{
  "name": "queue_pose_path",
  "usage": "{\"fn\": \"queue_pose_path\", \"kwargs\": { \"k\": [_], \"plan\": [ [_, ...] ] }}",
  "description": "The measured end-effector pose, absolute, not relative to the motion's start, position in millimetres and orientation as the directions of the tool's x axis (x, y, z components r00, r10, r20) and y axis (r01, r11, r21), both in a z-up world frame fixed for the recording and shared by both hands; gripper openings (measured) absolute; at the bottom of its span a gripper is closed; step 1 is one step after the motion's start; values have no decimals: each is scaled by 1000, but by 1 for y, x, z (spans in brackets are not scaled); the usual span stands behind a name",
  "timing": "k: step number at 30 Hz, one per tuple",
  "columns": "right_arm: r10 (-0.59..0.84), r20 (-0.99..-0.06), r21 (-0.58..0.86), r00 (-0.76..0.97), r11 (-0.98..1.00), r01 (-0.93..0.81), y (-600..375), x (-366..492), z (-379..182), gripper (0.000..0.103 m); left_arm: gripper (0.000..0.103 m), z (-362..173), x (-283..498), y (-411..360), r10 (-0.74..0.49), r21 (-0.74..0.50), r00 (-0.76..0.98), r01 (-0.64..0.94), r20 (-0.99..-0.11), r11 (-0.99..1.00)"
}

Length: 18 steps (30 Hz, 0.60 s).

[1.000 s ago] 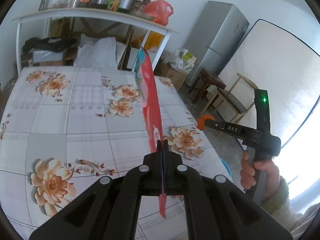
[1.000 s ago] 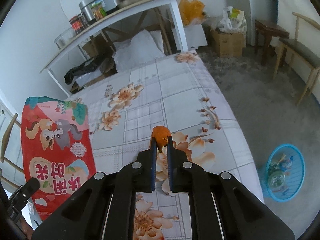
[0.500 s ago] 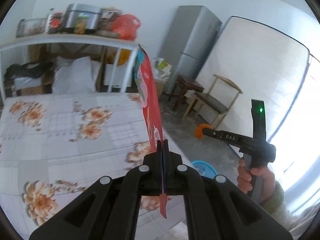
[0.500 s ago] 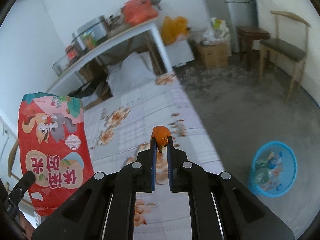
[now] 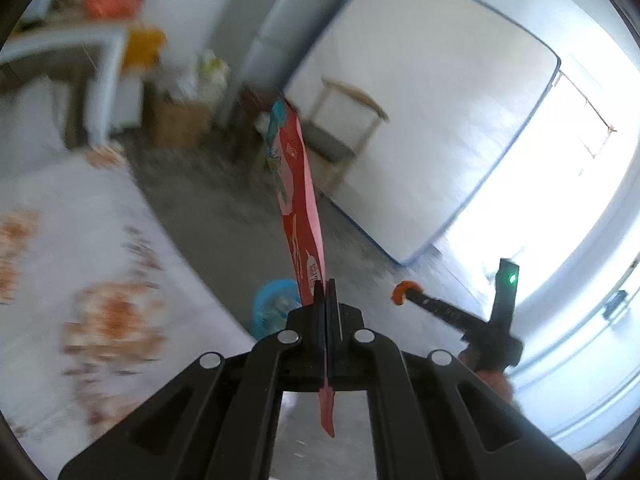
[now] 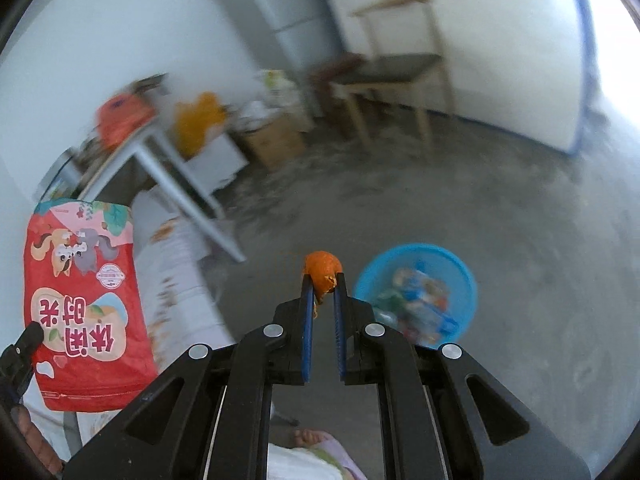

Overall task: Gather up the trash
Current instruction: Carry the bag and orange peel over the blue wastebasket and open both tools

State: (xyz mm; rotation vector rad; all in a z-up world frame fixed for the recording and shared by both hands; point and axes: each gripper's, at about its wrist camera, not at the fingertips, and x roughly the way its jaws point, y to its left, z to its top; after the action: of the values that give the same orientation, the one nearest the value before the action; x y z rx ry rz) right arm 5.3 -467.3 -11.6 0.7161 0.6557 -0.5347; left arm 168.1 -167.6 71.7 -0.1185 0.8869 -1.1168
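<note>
My left gripper (image 5: 325, 286) is shut on a flat red snack bag (image 5: 298, 216), seen edge-on and standing up from the jaws. The same red snack bag (image 6: 82, 304) shows its printed face at the left of the right wrist view. My right gripper (image 6: 323, 280) is shut on a piece of orange peel (image 6: 322, 270); in the left wrist view that gripper (image 5: 402, 292) is to the right, held by a hand. A blue trash basket (image 6: 416, 292) with several wrappers inside stands on the floor just right of the peel. The basket (image 5: 274, 306) also shows behind the bag.
The table with a floral cloth (image 5: 80, 264) lies to the left. On the grey concrete floor (image 6: 500, 220) stand a wooden chair (image 6: 396, 76), a cardboard box (image 6: 274, 142) and a fridge (image 6: 280, 16). A mattress (image 5: 420, 112) leans on the wall. A white shelf table (image 6: 168, 164) holds bags.
Both grippers swung right, away from over the table and out above the floor. The blue basket now lies close under the right gripper. Each keeps its hold.
</note>
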Motion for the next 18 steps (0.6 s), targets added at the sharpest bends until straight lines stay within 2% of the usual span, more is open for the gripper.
{"fn": "queue_pose_path", "kwargs": {
  "k": [3, 11, 16, 17, 18],
  "plan": [
    [-226, -729, 442, 647, 566, 696, -487, -10, -39, 8, 0, 46, 176, -223, -801, -554, 26, 710, -598, 436],
    [-210, -779, 456, 590, 456, 765, -526, -26, -83, 8, 0, -30, 177, -369, -684, -509, -107, 752, -721, 418],
    [-207, -801, 448, 562, 416, 791, -538, -41, -96, 8, 1, -86, 186, -433, -609, -502, -161, 742, -777, 444],
    [-205, -806, 442, 555, 416, 795, -540, -40, -99, 8, 3, -102, 192, -445, -583, -489, -157, 735, -797, 470],
    [-200, -813, 434, 546, 415, 800, -541, -38, -102, 8, 14, -116, 197, -453, -559, -482, -163, 726, -813, 490]
  ]
}}
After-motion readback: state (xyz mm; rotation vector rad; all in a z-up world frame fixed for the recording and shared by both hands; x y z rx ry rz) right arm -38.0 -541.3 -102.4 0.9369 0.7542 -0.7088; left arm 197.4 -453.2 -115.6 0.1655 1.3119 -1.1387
